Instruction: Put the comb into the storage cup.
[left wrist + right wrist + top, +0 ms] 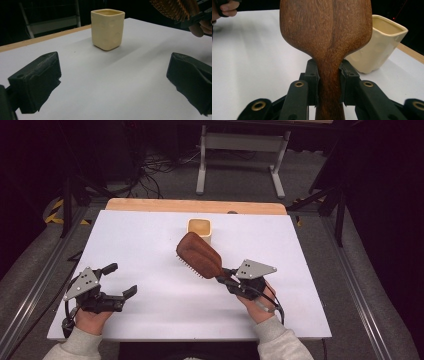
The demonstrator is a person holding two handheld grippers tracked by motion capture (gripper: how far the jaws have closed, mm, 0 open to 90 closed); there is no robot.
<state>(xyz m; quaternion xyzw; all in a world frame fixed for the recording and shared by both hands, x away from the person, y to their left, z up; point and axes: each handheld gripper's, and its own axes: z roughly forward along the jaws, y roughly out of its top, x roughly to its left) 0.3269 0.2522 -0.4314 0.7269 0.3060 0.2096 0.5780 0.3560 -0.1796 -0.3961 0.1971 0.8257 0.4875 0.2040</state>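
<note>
The right gripper (pixel 226 279) clamps a wooden hairbrush (pixel 198 255) by its handle, its head just before a cream cup (pixel 201 231). The left gripper (pixel 121 280) gapes empty; the brush seems lifted.

Each hand is carrying a black two-jaw gripper, the left gripper (pixel 121 280) and the right gripper (pixel 223 275), each topped by a grey three-cornered plate drilled with small holes. Brass-coloured eyelets are showing at the linkage pivots in the right gripper view. Black cables are trailing from both units, and the person is wearing light grey sleeves (pixel 75 346).
</note>
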